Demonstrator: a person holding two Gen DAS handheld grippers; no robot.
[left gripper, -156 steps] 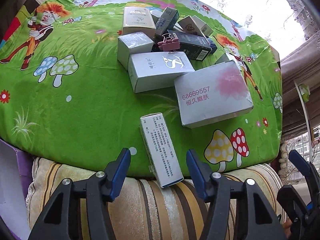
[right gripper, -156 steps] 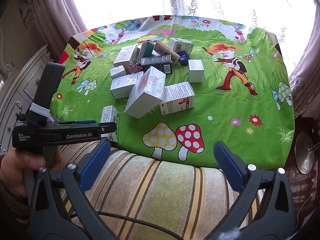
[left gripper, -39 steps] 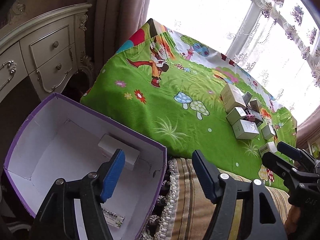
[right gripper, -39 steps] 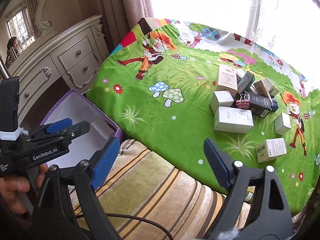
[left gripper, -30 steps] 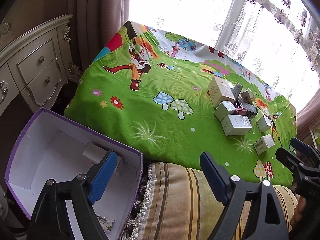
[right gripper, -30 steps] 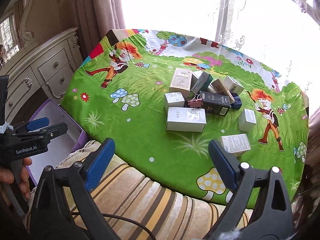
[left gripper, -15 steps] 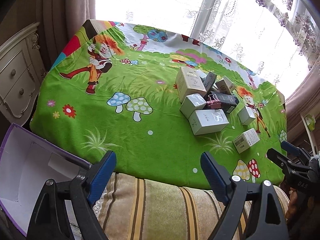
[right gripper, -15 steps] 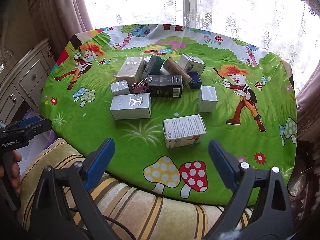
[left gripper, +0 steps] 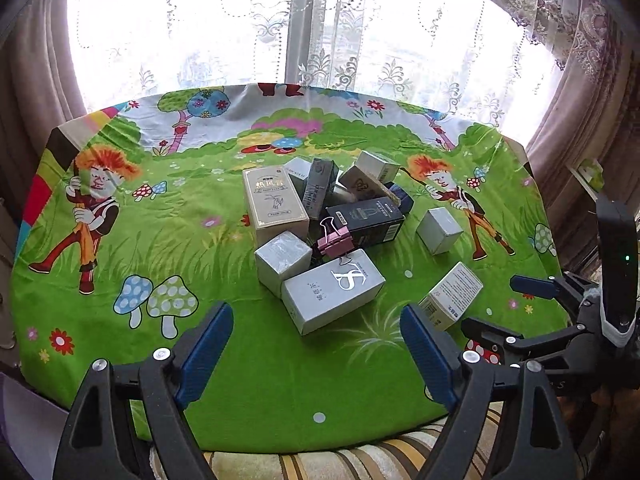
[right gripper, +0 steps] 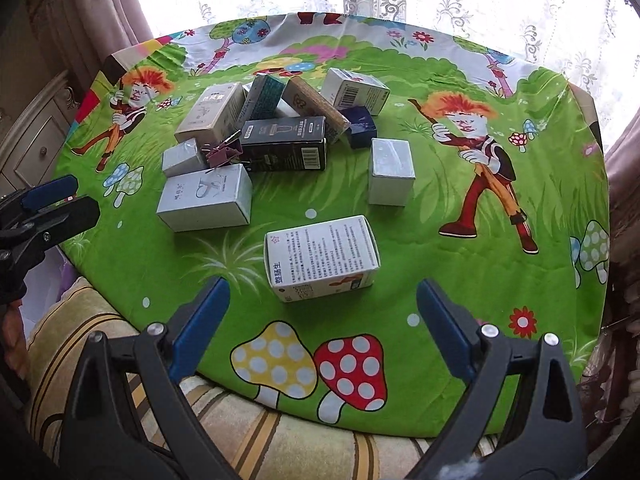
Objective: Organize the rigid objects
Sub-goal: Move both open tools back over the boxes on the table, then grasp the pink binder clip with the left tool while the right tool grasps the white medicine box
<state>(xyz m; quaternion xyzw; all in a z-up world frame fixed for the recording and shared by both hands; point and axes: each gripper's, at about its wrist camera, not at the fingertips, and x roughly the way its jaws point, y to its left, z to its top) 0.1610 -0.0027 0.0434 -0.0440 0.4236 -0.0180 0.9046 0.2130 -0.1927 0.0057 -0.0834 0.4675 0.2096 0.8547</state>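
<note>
While both tools hover above the near edge of the tabletop (left gripper: pixel 120 240), its cartoon-printed green cloth carries a scatter of small cartons. Seen from the left wrist, the left tool (left gripper: pixel 312 344) has its blue pads spread wide, the gap narrowing a little, with nothing between them; ahead of it, towards the middle of the tabletop, lies a silver box with a monogram (left gripper: pixel 334 290), touching a smaller silver cube (left gripper: pixel 282 262). Behind those, a pink binder clip (left gripper: pixel 334 238) rests against a black box (left gripper: pixel 366 220), and a tall beige box (left gripper: pixel 274 202) lies at the left of the cluster, with several more cartons piled behind them towards the far edge. A lone silver cube (left gripper: pixel 439 230) sits apart on the cluster's right. Seen from the right wrist, the right tool (right gripper: pixel 320 320) is likewise spread wide and holds nothing; just beyond its pads, close to the near edge, lies a white printed carton (right gripper: pixel 322 258), apart from the pile. A dark blue box (right gripper: pixel 362 126) sits at the right end of the pile. Striped cushioning (right gripper: pixel 248 432) shows under the cloth's near edge, and lace curtains (left gripper: pixel 320 32) hang beyond the far edge.
</note>
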